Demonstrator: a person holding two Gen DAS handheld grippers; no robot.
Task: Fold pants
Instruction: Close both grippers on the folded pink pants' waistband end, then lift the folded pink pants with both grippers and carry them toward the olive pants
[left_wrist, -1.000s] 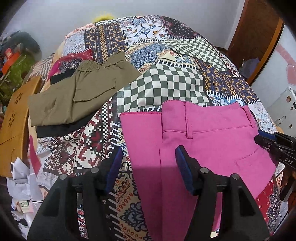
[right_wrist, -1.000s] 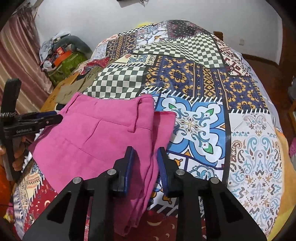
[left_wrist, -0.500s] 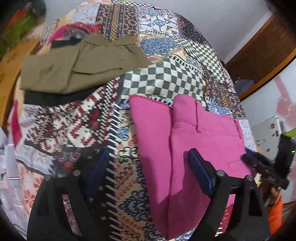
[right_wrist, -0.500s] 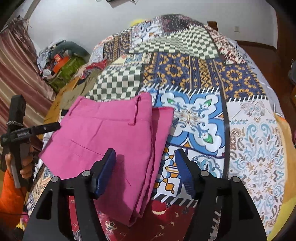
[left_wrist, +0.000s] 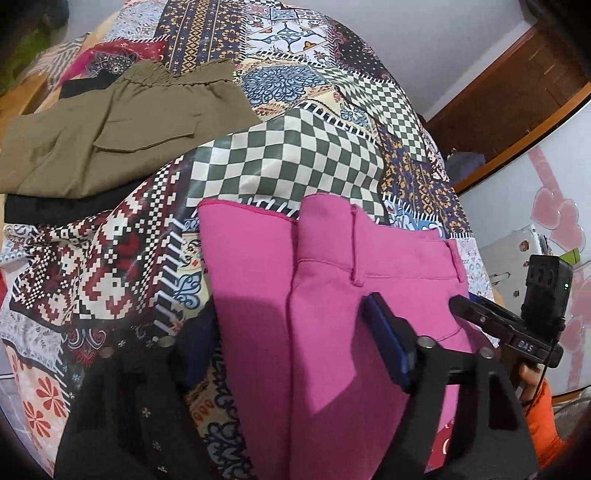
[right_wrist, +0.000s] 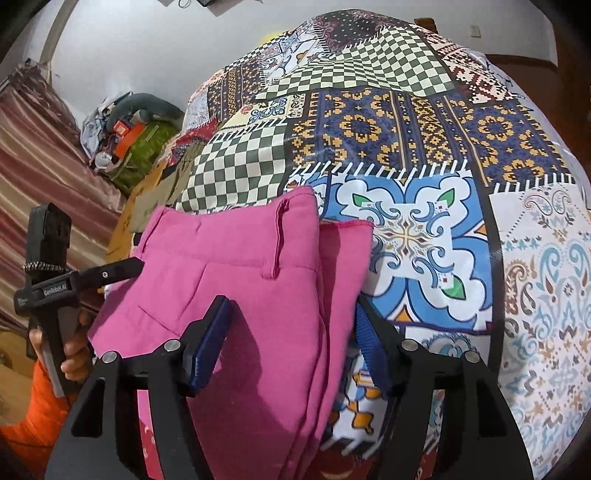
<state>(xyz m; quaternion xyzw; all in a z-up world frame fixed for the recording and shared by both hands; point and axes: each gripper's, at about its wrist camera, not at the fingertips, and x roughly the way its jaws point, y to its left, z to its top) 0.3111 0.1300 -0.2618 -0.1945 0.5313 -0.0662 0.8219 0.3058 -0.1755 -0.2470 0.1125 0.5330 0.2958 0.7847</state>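
The pink pants (left_wrist: 332, 295) are straddled by both closing tongs, left (left_wrist: 291, 354) and right (right_wrist: 291, 343), nothing pinched yet.

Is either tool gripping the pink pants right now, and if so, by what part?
Neither. Both the left tool and right tool straddle the near edge of the pink pants, jaws closing, pads not yet pressing.

Pink pants (left_wrist: 332, 295) lay folded on patchwork bedspread (left_wrist: 288, 162), near edge. Waistband with belt loop faced far side; hemmed leg layer protruded beside it. Fabric flat, layers stacked, few creases.
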